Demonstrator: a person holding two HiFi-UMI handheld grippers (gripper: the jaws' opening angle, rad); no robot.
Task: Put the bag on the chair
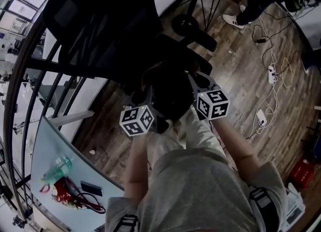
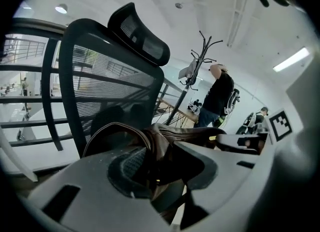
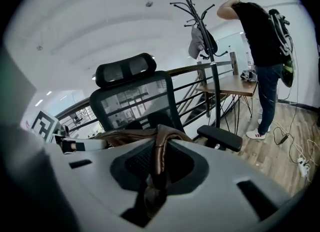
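Note:
A dark brown leather bag (image 1: 173, 93) hangs between my two grippers, just in front of the black mesh office chair (image 1: 108, 33). My left gripper (image 1: 145, 98) is shut on a bunched part of the bag's strap (image 2: 150, 148); the chair's back (image 2: 112, 75) and headrest rise right behind it. My right gripper (image 1: 194, 81) is shut on the other strap (image 3: 160, 156), which runs as a thin band between its jaws. In the right gripper view the chair (image 3: 135, 100) faces me, with its armrest (image 3: 220, 137) to the right. The seat is mostly hidden by the bag.
A black railing (image 1: 30, 75) curves behind the chair. A person (image 3: 262, 35) stands by a wooden desk (image 3: 235, 86) and a coat rack (image 3: 202, 30). Cables and a power strip (image 1: 272, 73) lie on the wood floor. A pale table (image 1: 60, 176) holds small items at lower left.

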